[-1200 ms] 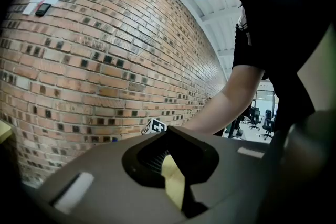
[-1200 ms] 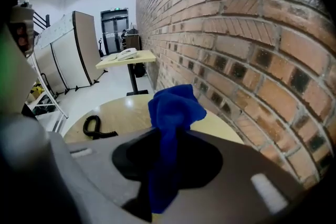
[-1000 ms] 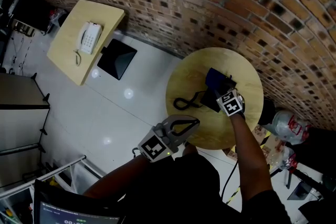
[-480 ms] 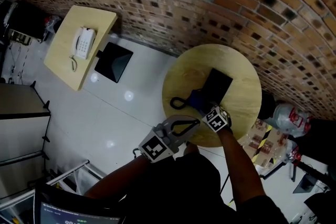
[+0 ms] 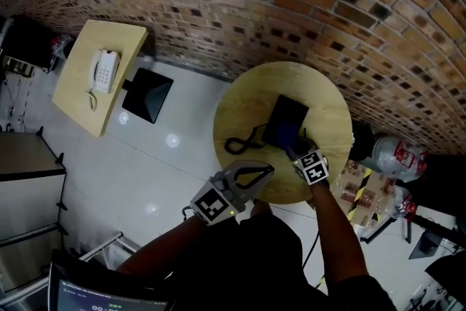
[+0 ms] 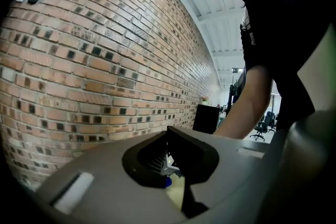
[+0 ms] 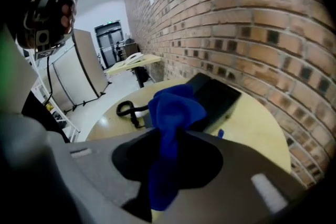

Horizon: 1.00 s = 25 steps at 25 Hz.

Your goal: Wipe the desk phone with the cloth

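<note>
A black desk phone (image 5: 286,119) lies on the round wooden table (image 5: 328,113), its coiled cord (image 5: 239,144) trailing left. My right gripper (image 5: 299,150) is at the phone's near edge, shut on a bunched blue cloth (image 5: 294,140) that rests against the phone. In the right gripper view the cloth (image 7: 174,110) hangs between the jaws in front of the phone (image 7: 220,96). My left gripper (image 5: 268,170) hovers at the table's near edge with its tips together and nothing in them. The left gripper view points up at the brick wall.
A rectangular wooden table (image 5: 80,95) with a white phone (image 5: 104,71) stands at the far left, with a black box (image 5: 148,95) beside it on the white floor. The brick wall (image 5: 240,4) runs behind. Plastic bags (image 5: 397,155) lie to the right of the round table.
My right gripper has dragged the blue cloth across the phone from its far part toward its near edge. The left gripper has stayed where it was.
</note>
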Motion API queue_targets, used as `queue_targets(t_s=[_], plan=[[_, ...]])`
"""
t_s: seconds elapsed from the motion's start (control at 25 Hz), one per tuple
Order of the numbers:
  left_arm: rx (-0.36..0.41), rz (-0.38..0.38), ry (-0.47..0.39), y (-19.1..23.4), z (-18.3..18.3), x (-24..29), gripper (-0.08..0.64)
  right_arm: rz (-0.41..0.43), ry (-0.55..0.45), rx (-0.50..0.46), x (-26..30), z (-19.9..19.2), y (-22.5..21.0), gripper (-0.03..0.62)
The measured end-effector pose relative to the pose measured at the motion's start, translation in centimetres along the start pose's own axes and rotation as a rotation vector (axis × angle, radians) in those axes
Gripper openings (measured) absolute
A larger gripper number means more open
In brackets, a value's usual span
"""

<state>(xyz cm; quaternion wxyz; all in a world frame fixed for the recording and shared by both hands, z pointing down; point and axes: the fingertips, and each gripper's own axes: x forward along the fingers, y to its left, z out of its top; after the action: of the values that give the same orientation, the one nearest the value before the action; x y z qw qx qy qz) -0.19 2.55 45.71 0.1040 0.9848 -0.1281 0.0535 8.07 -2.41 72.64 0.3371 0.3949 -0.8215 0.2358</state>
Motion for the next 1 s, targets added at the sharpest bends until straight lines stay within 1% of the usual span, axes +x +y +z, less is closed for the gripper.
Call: queue_targets(t_s=[0.12, 0.2, 0.36, 0.4, 0.48, 0.56, 0.68, 0.76, 0.88, 1.0], plan=[[0.004, -0.021, 0.0, -0.4, 0.2, 1.0, -0.012, -0.117, 0.007, 0.079, -2.4, -3.1, -5.3, 0.091], [0.002, -0.031, 0.006, -0.6, 0.0, 1.5, -0.012, -0.185, 0.032, 0.127, -3.7, -5.6, -8.6, 0.092], [0.004, -0.044, 0.032, -1.0, -0.9, 2.4, -0.012, -0.261, 0.105, 0.227, -5.3, -10.5, -13.2, 0.092], [0.002, -0.046, 0.039, -1.2, -1.0, 2.7, -0.012, -0.267, 0.122, 0.251, -5.5, -11.4, -13.9, 0.092], [-0.008, -0.047, 0.048, -1.4, -1.3, 3.2, -0.012, -0.245, 0.141, 0.309, -5.5, -12.8, -14.5, 0.092], [-0.01, -0.048, 0.056, -1.5, -1.5, 3.8, -0.012, -0.208, 0.135, 0.363, -5.2, -13.4, -14.6, 0.094], [-0.006, -0.061, 0.067, -1.9, -1.6, 4.7, -0.012, -0.184, 0.124, 0.407, -5.0, -13.7, -14.7, 0.1], [-0.005, -0.074, 0.072, -2.4, -1.6, 5.2, -0.012, -0.175, 0.129, 0.415, -5.0, -13.8, -14.9, 0.107], [0.0, -0.088, 0.073, -2.8, -1.5, 5.8, -0.012, -0.193, 0.146, 0.392, -5.1, -13.9, -15.7, 0.165], [0.002, -0.095, 0.078, -3.1, -1.5, 5.9, -0.012, -0.205, 0.154, 0.393, -5.1, -14.2, -16.1, 0.211]])
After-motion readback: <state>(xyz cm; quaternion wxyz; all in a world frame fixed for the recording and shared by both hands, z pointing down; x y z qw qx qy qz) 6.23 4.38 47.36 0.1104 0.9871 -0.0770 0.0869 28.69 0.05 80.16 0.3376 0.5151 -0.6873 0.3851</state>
